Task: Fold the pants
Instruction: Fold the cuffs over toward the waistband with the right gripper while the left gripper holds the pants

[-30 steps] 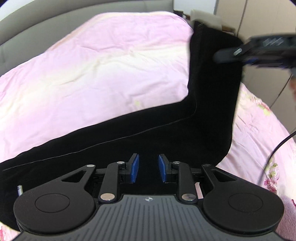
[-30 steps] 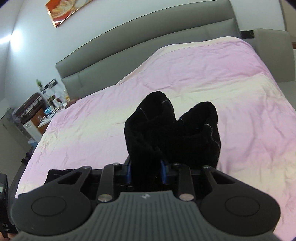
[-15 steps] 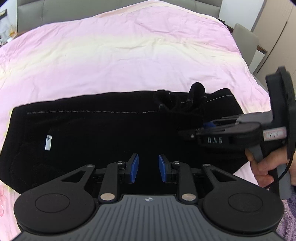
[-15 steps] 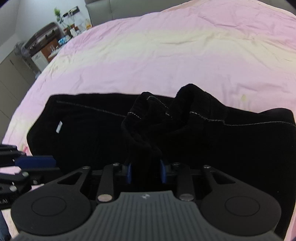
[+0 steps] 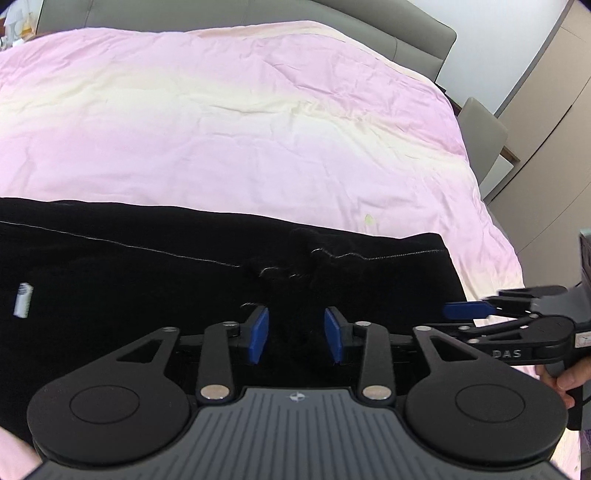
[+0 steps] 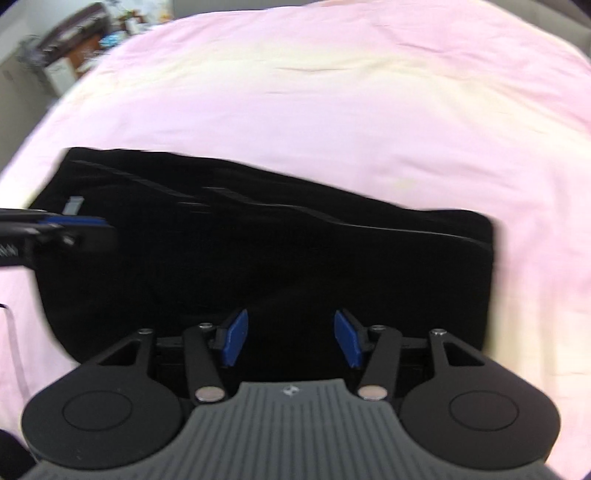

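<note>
The black pants (image 5: 129, 280) lie folded over on the pink bedcover (image 5: 221, 110), with the hem ends bunched near the middle (image 5: 314, 254) and a white label (image 5: 24, 304) at the left. My left gripper (image 5: 296, 332) hovers low over them. Its jaws are opening, and the blue pads stand apart over cloth that they do not press. My right gripper (image 6: 291, 338) is also opening above the pants (image 6: 258, 240), with nothing pinched. From the left wrist the right gripper (image 5: 465, 309) shows at the right edge, held by a hand (image 5: 565, 376).
A grey padded headboard (image 5: 258, 14) runs along the far side of the bed. A grey chair (image 5: 480, 122) and wardrobe doors (image 5: 554, 92) stand at the right. Blurred shelves and furniture (image 6: 74, 29) sit beyond the bed's far left corner.
The right gripper came down with the bunched leg ends, laid them on the pants and let go. Both pairs of jaws have widened. The pants now lie doubled over.
</note>
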### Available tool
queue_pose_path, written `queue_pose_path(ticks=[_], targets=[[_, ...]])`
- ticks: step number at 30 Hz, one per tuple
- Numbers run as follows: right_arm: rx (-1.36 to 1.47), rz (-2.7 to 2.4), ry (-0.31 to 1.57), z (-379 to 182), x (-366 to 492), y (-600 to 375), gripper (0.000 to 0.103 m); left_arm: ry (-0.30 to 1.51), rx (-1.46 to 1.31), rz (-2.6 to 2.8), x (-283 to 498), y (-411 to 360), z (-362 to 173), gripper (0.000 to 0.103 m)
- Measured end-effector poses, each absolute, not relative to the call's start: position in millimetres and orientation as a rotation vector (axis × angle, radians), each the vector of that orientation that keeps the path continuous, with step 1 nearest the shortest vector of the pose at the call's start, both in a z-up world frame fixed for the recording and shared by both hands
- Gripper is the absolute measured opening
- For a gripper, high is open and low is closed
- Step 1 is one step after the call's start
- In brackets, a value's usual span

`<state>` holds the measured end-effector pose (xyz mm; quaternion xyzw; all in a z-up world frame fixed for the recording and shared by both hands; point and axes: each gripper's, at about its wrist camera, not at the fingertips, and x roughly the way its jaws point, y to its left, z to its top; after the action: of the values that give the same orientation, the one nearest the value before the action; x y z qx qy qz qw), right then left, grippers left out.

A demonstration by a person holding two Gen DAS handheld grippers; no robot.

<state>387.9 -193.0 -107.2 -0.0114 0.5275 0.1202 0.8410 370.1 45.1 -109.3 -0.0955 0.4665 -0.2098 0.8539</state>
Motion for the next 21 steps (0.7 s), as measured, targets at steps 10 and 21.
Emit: queue_pose_path(ticks=[10,21], targets=[[0.008,0.172,1.134,-126,359,-265,0.050,1.179,-0.259,-0.307,407,12,-169,0.047],[0.018,0.242,1.088,-134,344,-286,0.054,1.071,-0.231,-0.308,384,0,-127,0.014]])
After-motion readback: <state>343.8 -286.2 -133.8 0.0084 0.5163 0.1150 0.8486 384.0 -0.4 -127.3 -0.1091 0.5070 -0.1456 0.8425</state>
